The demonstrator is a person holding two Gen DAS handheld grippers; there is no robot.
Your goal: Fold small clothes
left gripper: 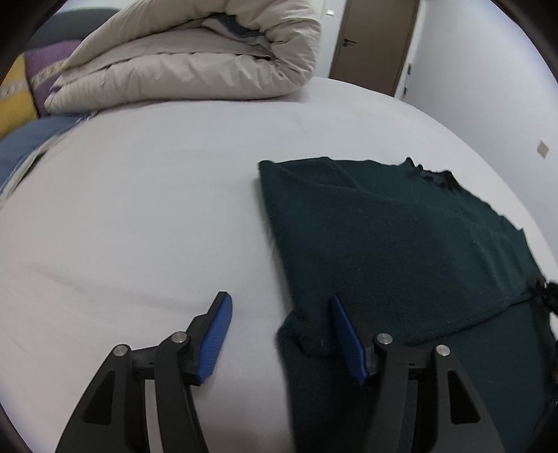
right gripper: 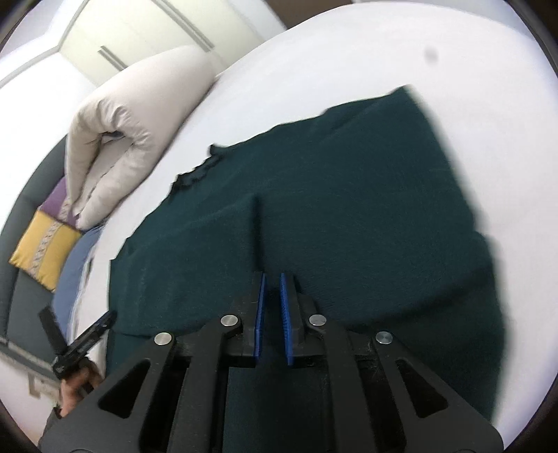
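Observation:
A dark green garment [left gripper: 401, 244] lies flat on the white bed sheet [left gripper: 139, 209], its collar toward the far right. My left gripper [left gripper: 279, 303] stands open at the garment's near left corner. Its right finger [left gripper: 343, 334] is over the cloth and its left finger [left gripper: 218, 331] over bare sheet; the pads press on nothing. In the right wrist view my right gripper [right gripper: 273, 278] hovers over the middle of the garment [right gripper: 348, 209], jaws shut to a narrow slit. A raised fold line [right gripper: 257, 226] runs away from its tips. The left gripper [right gripper: 77, 315] shows at lower left, held by a hand [right gripper: 76, 383].
A folded beige duvet [left gripper: 195, 59] sits at the far side of the bed. Yellow and purple cushions [right gripper: 45, 247] and a blue cloth [left gripper: 24, 146] lie beside it. A brown door [left gripper: 373, 41] and a white wardrobe [right gripper: 157, 28] stand beyond the bed.

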